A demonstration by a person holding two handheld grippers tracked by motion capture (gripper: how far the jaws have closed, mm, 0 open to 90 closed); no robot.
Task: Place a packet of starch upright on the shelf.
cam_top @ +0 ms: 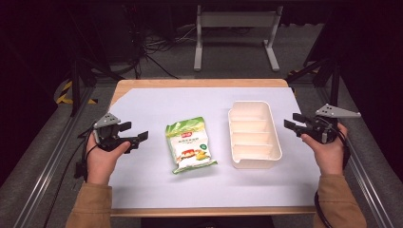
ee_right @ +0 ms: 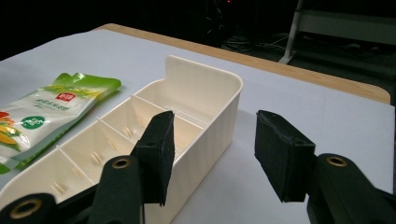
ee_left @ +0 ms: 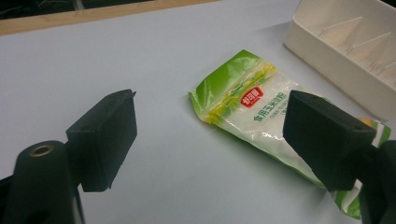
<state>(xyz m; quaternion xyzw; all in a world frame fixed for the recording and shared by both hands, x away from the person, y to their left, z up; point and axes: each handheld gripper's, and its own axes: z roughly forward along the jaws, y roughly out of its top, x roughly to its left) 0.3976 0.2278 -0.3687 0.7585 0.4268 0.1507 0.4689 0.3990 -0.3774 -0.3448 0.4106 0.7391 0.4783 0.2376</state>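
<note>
Counts: 1 snack bag [cam_top: 190, 145], green and white, flat on the table [cam_top: 142, 102]. 1 cream plastic tray [cam_top: 254, 134], split by 3 dividers into 4 compartments, nothing in any of them. 2 handheld grippers: left gripper [cam_top: 131, 132] and right gripper [cam_top: 291, 121], 2 black fingers [ee_left: 103, 138] each, both pairs spread apart with nothing between them. 2 hands, one per gripper. 1 white sheet covering the table top.

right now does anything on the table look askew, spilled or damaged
Nothing spilled or damaged. The green snack bag lies flat and sealed, slightly skewed to the table edge, beside the empty cream divided tray, which sits upright. Both the left gripper and right gripper are open, apart from either item.
</note>
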